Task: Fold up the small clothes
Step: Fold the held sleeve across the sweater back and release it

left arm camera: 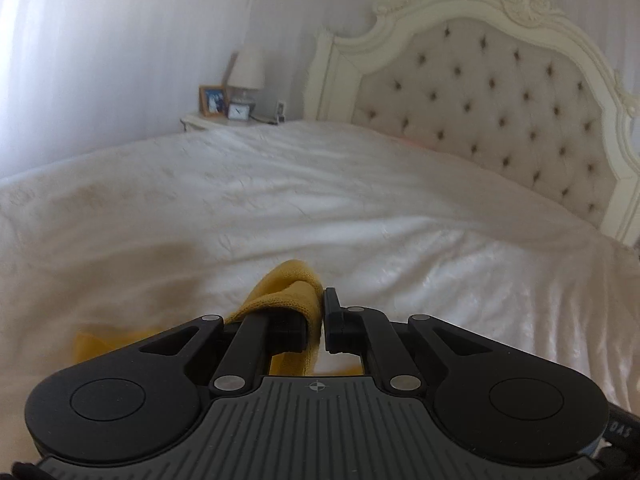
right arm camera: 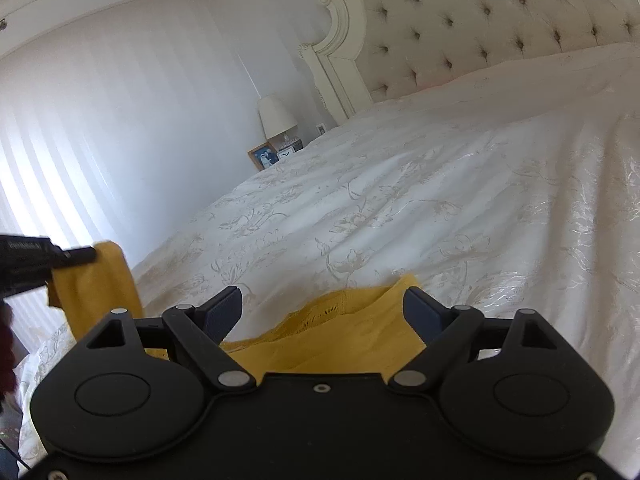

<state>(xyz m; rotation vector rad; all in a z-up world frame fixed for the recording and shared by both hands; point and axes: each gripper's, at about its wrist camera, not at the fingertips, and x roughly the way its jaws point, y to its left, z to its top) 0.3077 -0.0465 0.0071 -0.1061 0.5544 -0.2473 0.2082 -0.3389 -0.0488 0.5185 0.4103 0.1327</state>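
Note:
A small yellow knit garment lies on the white bedspread. My left gripper is shut on a bunched edge of the yellow garment and lifts it off the bed. In the right wrist view the left gripper shows at the far left, holding that raised part. My right gripper is open, its fingers either side of the flat part of the garment, just above it.
A tufted headboard stands at the far end of the bed. A nightstand with a lamp, a photo frame and a clock sits beside it against the striped wall.

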